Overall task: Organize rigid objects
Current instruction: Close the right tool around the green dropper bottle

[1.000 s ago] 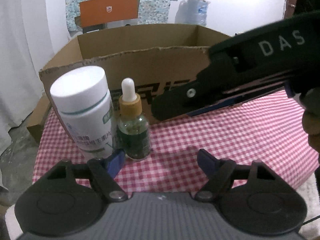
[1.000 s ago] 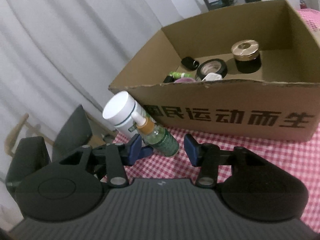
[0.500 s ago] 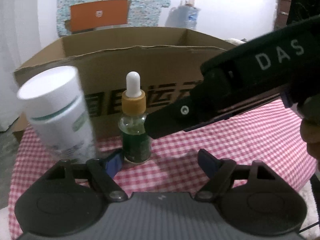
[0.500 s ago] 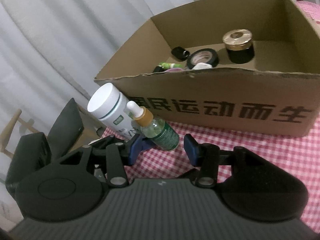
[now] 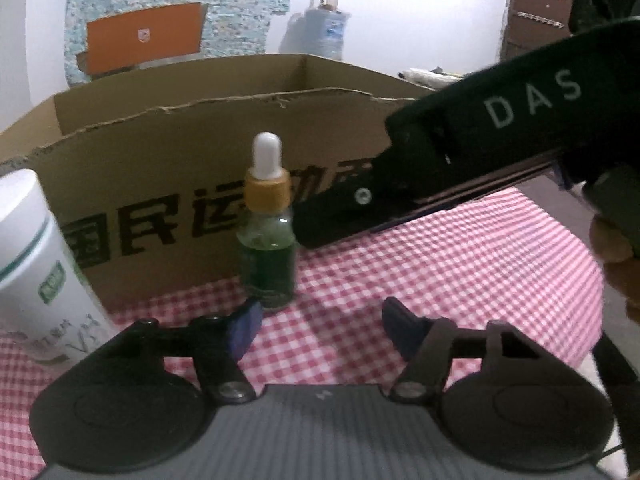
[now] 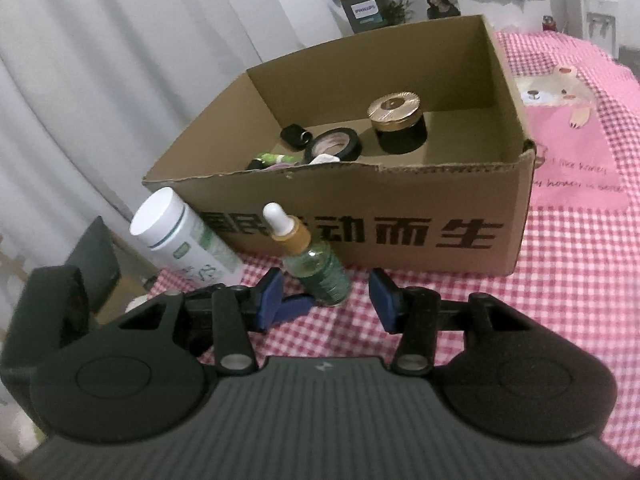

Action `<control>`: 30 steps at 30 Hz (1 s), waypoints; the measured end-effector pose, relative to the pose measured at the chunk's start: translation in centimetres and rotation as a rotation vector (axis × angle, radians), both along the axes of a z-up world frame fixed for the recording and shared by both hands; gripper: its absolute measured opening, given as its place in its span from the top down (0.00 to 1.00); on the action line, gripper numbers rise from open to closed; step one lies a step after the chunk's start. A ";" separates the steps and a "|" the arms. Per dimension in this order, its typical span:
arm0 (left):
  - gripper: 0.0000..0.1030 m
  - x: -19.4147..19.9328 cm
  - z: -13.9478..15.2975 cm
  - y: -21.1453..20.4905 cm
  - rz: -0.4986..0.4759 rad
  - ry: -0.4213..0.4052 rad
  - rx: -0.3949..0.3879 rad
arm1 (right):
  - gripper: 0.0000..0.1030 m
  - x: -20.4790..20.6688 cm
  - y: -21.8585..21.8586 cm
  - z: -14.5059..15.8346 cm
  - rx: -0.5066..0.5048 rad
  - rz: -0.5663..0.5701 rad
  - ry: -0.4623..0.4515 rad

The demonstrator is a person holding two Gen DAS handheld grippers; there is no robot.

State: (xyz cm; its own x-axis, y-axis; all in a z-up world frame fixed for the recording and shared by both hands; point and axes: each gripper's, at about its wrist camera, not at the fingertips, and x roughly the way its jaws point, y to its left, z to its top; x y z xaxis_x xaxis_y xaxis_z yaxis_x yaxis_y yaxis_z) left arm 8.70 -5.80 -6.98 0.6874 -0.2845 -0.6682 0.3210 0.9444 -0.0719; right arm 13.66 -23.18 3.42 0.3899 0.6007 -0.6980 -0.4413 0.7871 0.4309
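"DAS" marked the right gripper (image 5: pixel 304 226) at right; left gripper (image 5: pixel 318 326) was closing, both empty, beside the dropper bottle (image 5: pixel 267 236).

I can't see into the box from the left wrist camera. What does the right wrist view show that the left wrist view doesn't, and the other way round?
Only the right wrist view shows the box's inside: a gold-lidded black jar, a roll of black tape and smaller items by the near wall.

Only the left wrist view shows the right gripper's black body and an orange chair back.

Both show the cardboard box, the dropper bottle, the white bottle and the checked cloth. Neither gripper holds anything; the left gripper is closing.
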 end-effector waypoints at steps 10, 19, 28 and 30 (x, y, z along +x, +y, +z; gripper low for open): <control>0.52 1.4 -0.2 1.0 0.069 -0.027 0.033 | 0.57 1.3 3.0 -0.2 -0.025 0.056 -0.047; 0.65 2.2 0.1 0.9 0.050 -0.013 0.001 | 0.68 1.3 2.7 -0.6 -0.028 0.035 -0.031; 0.66 1.0 0.4 -0.9 -0.016 -0.002 -0.003 | 0.68 -0.5 0.2 -0.2 -0.046 -0.007 -0.013; 0.65 1.2 0.4 -0.9 -0.013 0.000 0.002 | 0.68 -0.5 0.0 -0.2 -0.044 -0.007 -0.012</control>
State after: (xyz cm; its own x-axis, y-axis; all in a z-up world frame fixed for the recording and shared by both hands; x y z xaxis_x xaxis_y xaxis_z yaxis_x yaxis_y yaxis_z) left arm 9.91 -6.72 -6.58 0.6840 -0.2921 -0.6684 0.3330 0.9403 -0.0702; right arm 13.12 -23.20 3.18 0.4024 0.5668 -0.7189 -0.4410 0.8082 0.3904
